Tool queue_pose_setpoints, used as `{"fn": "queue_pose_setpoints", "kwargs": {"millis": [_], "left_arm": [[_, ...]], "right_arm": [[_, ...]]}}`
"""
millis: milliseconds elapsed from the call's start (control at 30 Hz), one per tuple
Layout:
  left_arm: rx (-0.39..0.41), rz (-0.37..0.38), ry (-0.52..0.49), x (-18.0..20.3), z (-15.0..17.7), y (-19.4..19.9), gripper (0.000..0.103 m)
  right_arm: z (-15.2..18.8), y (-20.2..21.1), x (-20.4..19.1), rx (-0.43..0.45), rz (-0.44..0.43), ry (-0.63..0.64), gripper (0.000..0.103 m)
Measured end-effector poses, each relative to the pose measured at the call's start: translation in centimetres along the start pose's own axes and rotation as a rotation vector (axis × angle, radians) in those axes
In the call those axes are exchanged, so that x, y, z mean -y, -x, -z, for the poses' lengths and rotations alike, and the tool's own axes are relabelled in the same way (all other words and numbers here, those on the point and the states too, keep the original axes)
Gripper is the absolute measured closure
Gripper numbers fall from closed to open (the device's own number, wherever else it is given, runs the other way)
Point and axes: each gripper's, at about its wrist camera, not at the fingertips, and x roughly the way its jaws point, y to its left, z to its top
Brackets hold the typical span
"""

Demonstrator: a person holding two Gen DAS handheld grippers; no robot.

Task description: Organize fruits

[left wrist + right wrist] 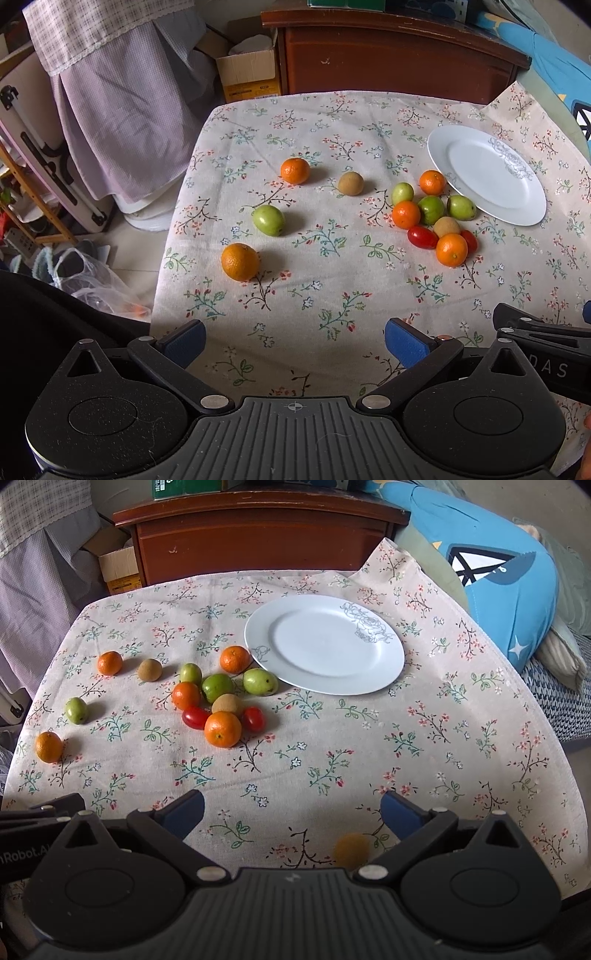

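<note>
Fruits lie scattered on the cloth-covered desk (332,288), none yet on the white plate (480,206), so the sorting looks not yet begun.

From the left wrist view, the left claw (293,341) hangs low over the near edge of the desk, its blue pads spread wide with nothing between them, likely poised to pick a first piece. A tight cluster (432,218) of oranges, green fruits, brown ones and red tomatoes sits just beside the plate's near-left rim. Further from the plate lie four strays: an orange (294,171), a brown fruit (351,183), a green fruit (268,220) and a larger orange (240,261), the farthest. The right tool's black body shows at the right edge.

From the right wrist view, the right claw (291,814) is likewise wide open and holds nothing, facing the plate (332,679) across bare cloth. The cluster (218,701) touches the plate's left rim, so packed pieces may roll when one is lifted. A blurred yellowish spot (351,849) near the right pad I cannot identify. A wooden cabinet (258,539) stands beyond the plate, a blue cushion (509,590) to its right.
</note>
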Motion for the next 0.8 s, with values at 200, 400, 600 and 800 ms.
{"fn": "queue_pose_setpoints", "kwargs": {"millis": [200, 400, 600, 800], "left_arm": [[0.007, 0.018, -0.004, -0.2, 0.1, 0.1, 0.000], [0.030, 0.028, -0.044, -0.6, 0.6, 0.3, 0.000], [0.018, 0.089, -0.039, -2.5, 1.2, -0.1, 0.000], [0.015, 0.118, -0.013, -3.9, 1.6, -0.6, 0.000]], "right_arm": [[0.1, 0.0, 0.2, 0.005, -0.024, -0.005, 0.002], [0.6, 0.2, 1.4, 0.021, -0.094, -0.021, 0.002], [2.4, 1.1, 5.0, 0.042, -0.168, -0.131, 0.002], [4.3, 2.0, 7.2, 0.058, -0.158, -0.188, 0.002]]}}
